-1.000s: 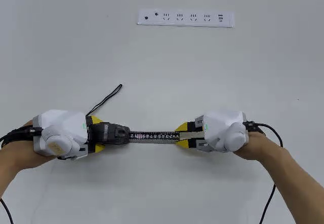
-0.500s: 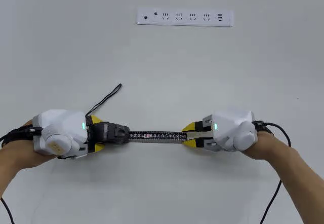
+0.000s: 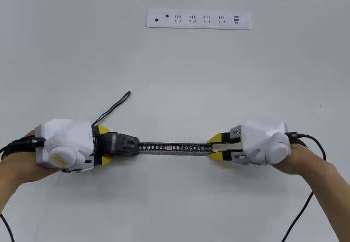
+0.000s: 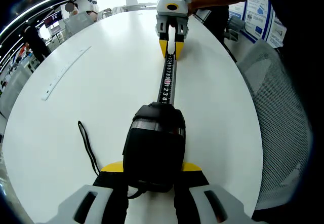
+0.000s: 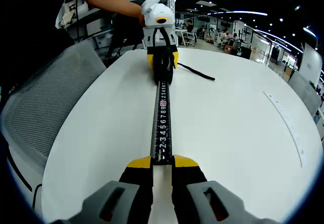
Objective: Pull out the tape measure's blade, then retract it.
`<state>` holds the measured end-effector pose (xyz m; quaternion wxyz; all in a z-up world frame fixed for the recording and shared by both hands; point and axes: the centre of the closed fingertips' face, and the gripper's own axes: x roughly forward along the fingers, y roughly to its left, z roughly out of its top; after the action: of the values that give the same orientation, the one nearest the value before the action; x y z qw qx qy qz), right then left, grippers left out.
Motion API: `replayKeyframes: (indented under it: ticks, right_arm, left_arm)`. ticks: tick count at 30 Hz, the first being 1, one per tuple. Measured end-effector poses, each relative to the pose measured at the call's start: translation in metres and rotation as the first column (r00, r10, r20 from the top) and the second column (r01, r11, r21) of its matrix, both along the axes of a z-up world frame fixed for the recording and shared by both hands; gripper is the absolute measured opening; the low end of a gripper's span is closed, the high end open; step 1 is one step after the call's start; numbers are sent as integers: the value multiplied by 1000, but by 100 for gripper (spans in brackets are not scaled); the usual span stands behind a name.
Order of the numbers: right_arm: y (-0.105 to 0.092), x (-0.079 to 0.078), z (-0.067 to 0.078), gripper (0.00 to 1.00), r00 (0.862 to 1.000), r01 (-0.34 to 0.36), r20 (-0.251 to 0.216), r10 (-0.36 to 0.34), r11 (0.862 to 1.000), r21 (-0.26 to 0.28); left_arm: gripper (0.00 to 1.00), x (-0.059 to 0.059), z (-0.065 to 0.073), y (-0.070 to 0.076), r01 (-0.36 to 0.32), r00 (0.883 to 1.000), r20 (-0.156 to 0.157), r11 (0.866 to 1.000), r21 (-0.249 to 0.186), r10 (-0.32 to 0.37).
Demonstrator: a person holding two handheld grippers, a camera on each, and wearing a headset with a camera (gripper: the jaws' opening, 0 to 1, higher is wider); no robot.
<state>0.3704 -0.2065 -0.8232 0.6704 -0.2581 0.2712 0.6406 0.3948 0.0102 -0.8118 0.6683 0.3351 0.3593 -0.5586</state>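
Head view shows my left hand-held gripper (image 3: pixel 105 144) closed on the tape measure (image 3: pixel 121 144) resting on the table (image 3: pixel 175 78), and my right hand-held gripper (image 3: pixel 214 147) pinching the extended blade (image 3: pixel 172 147) at its tip; if that pinch slips, I judge the blade would whip back uncontrolled.

The tape measure (image 4: pixel 154 150) has a matt black plastic case, and the white table (image 3: pixel 175 78) looks smooth.
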Motion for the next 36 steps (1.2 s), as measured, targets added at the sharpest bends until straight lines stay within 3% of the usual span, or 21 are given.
replayKeyframes:
  ticks: [23,31,32,36]
  right_arm:
    - [-55,-6,-4,11,1000,17,-6,-18,996,-83]
    - [-55,-9,-2,12,999,25,-24,-27,994,-103]
    - [-55,-8,-1,13,1000,21,-13,-22,994,-111]
    - [-55,-10,-1,14,1000,20,-5,-21,993,-121]
  left_arm:
    - [32,-1,-1,-1,9,1000,-5,1000,20,-8]
    - [32,0,-4,-2,25,1000,-19,998,60,-24]
    - [32,-1,-5,-1,30,999,-30,997,77,-27]
    - [33,-1,-5,0,39,999,-27,996,85,-37]
